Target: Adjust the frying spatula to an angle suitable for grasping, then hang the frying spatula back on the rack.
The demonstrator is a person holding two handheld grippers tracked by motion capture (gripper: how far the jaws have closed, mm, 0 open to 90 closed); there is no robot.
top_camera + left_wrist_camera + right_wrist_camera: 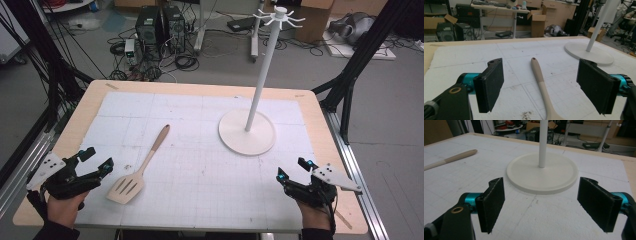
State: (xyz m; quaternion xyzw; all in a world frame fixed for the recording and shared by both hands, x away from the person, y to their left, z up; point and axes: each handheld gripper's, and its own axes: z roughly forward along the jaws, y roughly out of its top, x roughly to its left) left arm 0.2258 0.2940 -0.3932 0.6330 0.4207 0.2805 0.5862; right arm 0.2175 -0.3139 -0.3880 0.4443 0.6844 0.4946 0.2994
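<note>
Nothing looks started from where I sit: both my left tongs [96, 160] and right tongs [294, 168] are spread wide and empty, low in the frame. The spatula [141, 166] lies flat on the desk [90, 102], lower left of centre, untouched. Its long axis runs diagonally, slotted blade toward me, handle pointing up-right toward the hook stand [247, 132].
</note>
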